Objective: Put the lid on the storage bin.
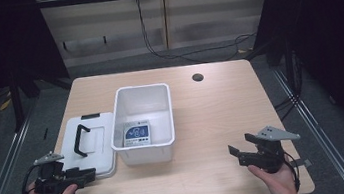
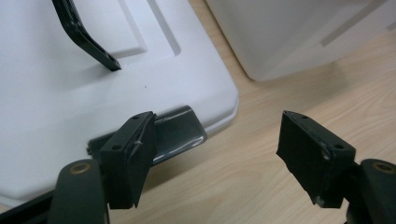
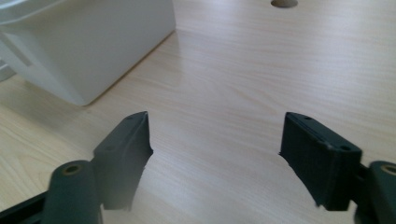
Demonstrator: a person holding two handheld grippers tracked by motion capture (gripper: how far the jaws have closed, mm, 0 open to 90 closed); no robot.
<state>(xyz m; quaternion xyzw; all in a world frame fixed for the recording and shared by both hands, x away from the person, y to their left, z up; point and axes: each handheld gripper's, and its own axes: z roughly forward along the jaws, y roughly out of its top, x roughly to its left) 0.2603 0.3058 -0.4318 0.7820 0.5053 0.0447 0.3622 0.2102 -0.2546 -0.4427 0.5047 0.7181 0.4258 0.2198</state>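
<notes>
High view: white storage bin sat mid-table, open, with a blue-and-white packet flat on its floor. White lid with black handle lay flat on the table just left of the bin, touching or nearly touching it. Left gripper was held at the lid's near corner, right gripper well right of the bin over bare table, each in a hand.

Left gripper view: jaws stood wide apart, nothing between them; left jaw sat over the dark latch at the lid's edge, bin wall beyond.

Right gripper view: jaws wide open, empty, bare wood below; bin corner upper left, cable hole at top.
</notes>
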